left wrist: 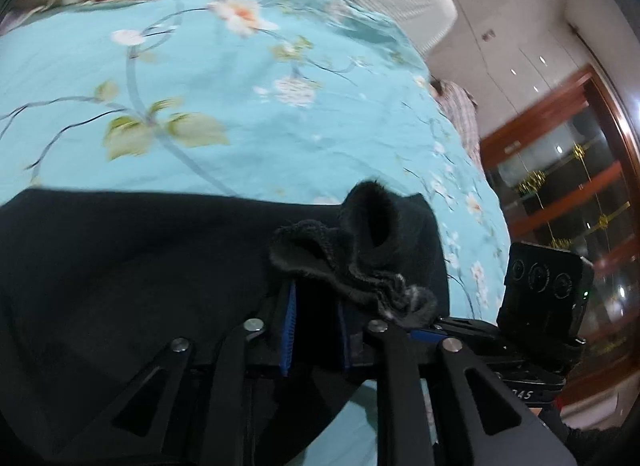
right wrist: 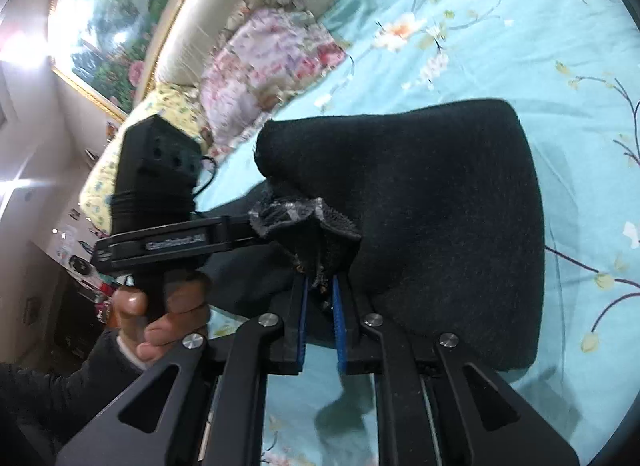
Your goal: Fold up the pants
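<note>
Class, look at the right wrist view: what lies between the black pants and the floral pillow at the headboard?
Only bare sheet: the teal flowered bedding runs unbroken from the pants to the pillow. The right wrist view shows this.

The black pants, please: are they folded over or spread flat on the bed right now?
Partly folded: the black pants are doubled over, both grippers pinching bunched edges.

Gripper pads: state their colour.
Blue, on both the left gripper and right gripper; clearest in the right wrist view, clamping the black pants.
</note>
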### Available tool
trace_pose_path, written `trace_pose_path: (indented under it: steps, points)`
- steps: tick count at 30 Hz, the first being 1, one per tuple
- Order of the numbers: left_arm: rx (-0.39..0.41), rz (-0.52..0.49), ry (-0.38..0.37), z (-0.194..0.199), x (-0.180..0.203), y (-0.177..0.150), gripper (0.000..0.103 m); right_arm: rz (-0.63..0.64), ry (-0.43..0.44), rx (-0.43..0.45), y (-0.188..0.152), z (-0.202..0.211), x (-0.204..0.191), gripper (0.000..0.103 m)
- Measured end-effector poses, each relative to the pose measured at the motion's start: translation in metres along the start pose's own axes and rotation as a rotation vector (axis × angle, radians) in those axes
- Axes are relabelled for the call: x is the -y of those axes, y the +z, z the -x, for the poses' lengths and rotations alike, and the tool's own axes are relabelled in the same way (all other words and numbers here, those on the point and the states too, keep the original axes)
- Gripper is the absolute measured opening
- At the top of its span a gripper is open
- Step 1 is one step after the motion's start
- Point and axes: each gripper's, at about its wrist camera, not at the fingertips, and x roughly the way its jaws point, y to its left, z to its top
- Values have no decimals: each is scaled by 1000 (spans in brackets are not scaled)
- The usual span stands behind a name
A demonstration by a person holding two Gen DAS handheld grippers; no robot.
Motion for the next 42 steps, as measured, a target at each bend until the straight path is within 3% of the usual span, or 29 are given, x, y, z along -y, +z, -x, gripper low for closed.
trace_pose_path:
  steps: [5, 7, 9, 10, 13, 25, 42]
  points:
    - [35, 51, 17, 17, -13, -12, 26, 15, -34, -40, -1, -7, -3, 19]
    - [59, 72, 30, 25, -15, -17, 33, 18, -8, -73, -2, -10, -8, 40]
    - [96, 96, 34, 34, -17, -21, 47, 45, 3, -81, -3, -10, -16, 53]
    - [123, 109, 39, 43, -19, -26, 51, 74, -14, -83, -5, -10, -23, 55]
    - [166, 133, 62, 59, -23, -34, 55, 117, -40, -91, -7, -10, -33, 55]
    - [317, 307, 175, 122, -56, -81, 66, 153, 27, -66, 3, -4, -63, 56]
    - [503, 556, 329, 230, -120, -169, 76, 292, 74, -154, 19, -56, -122, 58]
